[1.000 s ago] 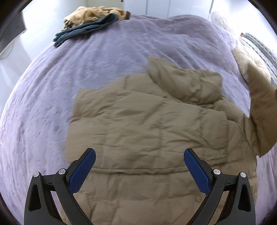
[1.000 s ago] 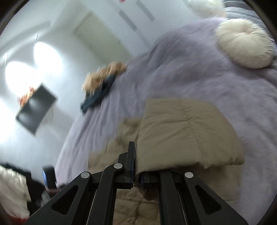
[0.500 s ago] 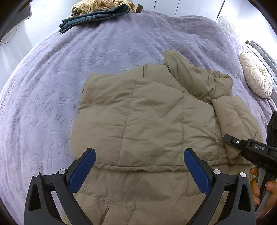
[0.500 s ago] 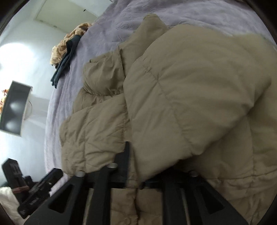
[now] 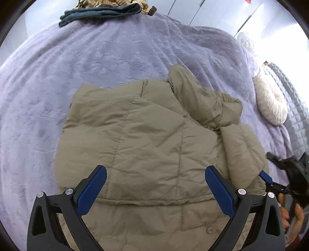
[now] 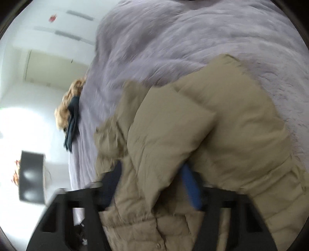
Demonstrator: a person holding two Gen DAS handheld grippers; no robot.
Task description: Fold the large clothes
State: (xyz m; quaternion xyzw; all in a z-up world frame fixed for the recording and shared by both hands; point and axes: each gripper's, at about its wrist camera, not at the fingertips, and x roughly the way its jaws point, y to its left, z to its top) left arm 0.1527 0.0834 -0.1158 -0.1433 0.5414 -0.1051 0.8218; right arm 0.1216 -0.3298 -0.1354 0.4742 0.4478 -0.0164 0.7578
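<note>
A tan puffer jacket point(image 5: 146, 139) lies spread on the purple bedspread point(image 5: 96, 63), its hood point(image 5: 200, 96) bunched at the far right. My left gripper point(image 5: 154, 190) hovers open over the jacket's near half with nothing between its blue pads point(image 5: 92, 189). The right sleeve point(image 6: 173, 139) is folded over the jacket's right side. My right gripper point(image 6: 152, 183) straddles that sleeve near its edge; its jaws are closing with the fabric between them, and a blue pad point(image 6: 190, 185) stands bare beside the cloth. In the left wrist view it sits low at the right edge point(image 5: 270, 179).
A round cream cushion point(image 5: 270, 104) lies at the bed's right side by a grey quilted headboard point(image 5: 293, 108). A dark blue garment point(image 5: 100, 14) and a tan striped one are piled at the far edge. A person's fingers point(image 5: 283, 210) hold the right gripper's handle.
The right gripper came down with the sleeve and laid it over the jacket's right side, then its jaws parted from shut. The left gripper shifted slightly and stayed open.
</note>
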